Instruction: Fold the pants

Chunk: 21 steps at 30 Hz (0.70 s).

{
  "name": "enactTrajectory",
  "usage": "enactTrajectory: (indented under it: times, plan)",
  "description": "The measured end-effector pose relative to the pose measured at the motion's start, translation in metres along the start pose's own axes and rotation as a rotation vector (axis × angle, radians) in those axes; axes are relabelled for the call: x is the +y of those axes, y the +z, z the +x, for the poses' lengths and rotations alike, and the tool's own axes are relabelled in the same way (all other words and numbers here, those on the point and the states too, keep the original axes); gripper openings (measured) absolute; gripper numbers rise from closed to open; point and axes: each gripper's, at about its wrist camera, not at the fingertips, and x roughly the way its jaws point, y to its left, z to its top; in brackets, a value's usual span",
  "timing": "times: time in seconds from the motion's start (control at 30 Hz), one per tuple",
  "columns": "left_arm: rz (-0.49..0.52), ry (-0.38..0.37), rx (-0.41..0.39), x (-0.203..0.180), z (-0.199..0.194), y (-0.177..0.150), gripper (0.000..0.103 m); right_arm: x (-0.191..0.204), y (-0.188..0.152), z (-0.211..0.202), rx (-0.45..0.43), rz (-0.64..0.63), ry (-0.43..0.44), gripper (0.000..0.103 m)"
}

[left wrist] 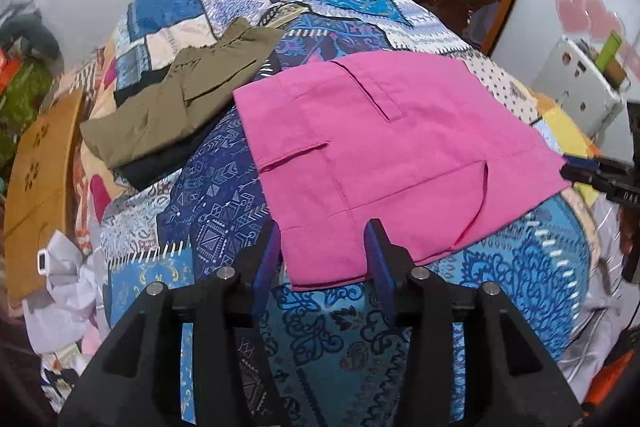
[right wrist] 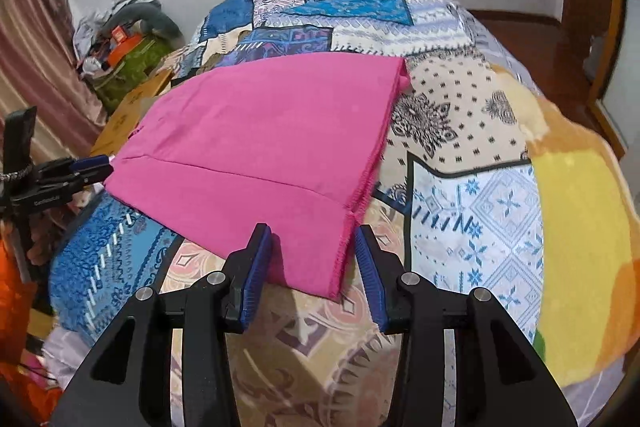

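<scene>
Both pairs of fingers stand apart, gripping nothing: the left gripper [left wrist: 326,253] and right gripper [right wrist: 314,259] each straddle a near corner of the pink pants [left wrist: 396,151], lying flat on the patterned bed [left wrist: 224,195].

Even indoor light, fisheye-warped edges

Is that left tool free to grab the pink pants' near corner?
Probably yes: the left tool stands open astride the pink pants corner, nothing blocking it; the olive pants lie apart.
</scene>
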Motion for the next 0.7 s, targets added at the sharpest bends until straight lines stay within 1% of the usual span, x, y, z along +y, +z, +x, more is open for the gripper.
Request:
enactTrajectory:
  times: [0.13,0.23,0.33,0.5,0.63,0.7]
  plan:
    - [-0.019,0.062,-0.038,0.012,-0.010,0.017,0.046,-0.002,0.008,-0.008,0.004,-0.015,-0.033,0.041]
    - [-0.053,0.075,-0.055,0.025,-0.013,0.035,0.046,-0.006,0.023,-0.016,-0.031,-0.017,-0.038,0.041]
    - [-0.092,0.093,-0.065,0.037,-0.008,0.055,0.047,-0.009,0.039,-0.019,-0.071,-0.023,-0.049,0.041]
    - [-0.131,0.103,-0.061,0.050,0.011,0.084,0.052,-0.020,0.070,-0.010,-0.113,-0.017,-0.055,0.046]
    - [-0.151,0.090,-0.039,0.057,0.032,0.104,0.056,-0.033,0.091,0.009,-0.110,-0.006,-0.058,0.047]
    - [-0.151,0.088,-0.023,0.059,0.043,0.112,0.060,-0.041,0.101,0.019,-0.099,0.002,-0.057,0.047]
